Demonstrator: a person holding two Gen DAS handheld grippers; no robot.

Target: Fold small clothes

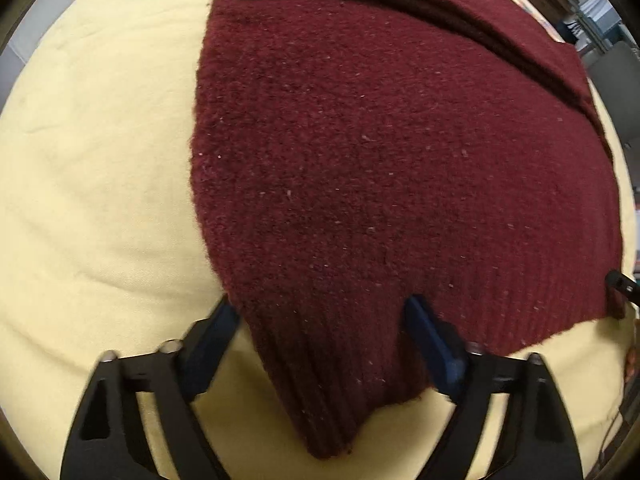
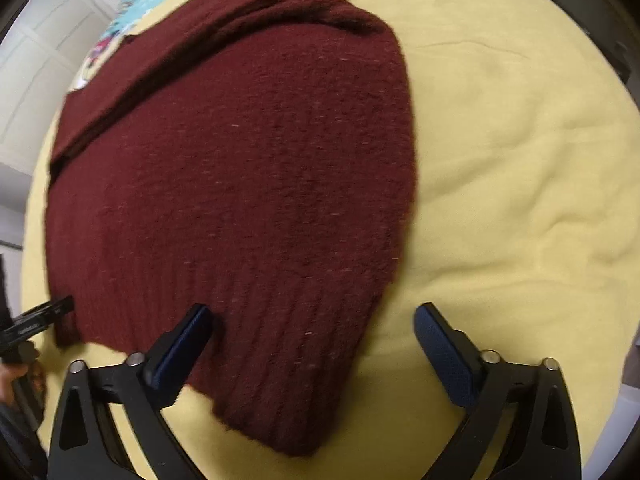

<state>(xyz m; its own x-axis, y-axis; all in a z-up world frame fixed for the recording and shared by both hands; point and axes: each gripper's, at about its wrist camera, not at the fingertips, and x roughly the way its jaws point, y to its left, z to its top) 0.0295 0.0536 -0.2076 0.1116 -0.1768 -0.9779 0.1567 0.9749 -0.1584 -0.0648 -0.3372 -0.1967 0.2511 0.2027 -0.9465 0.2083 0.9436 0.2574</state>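
Where the pale yellow sheet (image 1: 100, 168) covers the surface, it runs bare and softly wrinkled on both outer sides of the garment, leaving open room to the left in the left wrist view and a wide stretch (image 2: 520, 160) to the right in the right wrist view. The maroon knit sweater (image 1: 380, 160) lies flat across the middle of this sheet, with its ribbed hem nearest the cameras and a sleeve folded diagonally across its far part. Its side edges are straight, and a strip of yellow shows below the hem in both views.

The right wrist view alone shows a bright patterned cloth (image 2: 132, 12) beyond the sweater's (image 2: 240, 168) far end, white cabinet doors at far left, and part of a hand on the left tool's (image 2: 38, 318) handle. The left wrist view alone shows stacked boxes and shelving at upper right, and a tip of the right tool (image 1: 620, 286) at the hem's far corner.

The left tool (image 1: 320, 320) points down at the hem's left corner; its jaws are partly spread with the ribbed corner between them, the fabric reaching both pads, though whether they press it I cannot tell. The right tool (image 2: 312, 320) stands spread wide over the hem's right corner, its left pad against the knit and its right pad apart over bare sheet.
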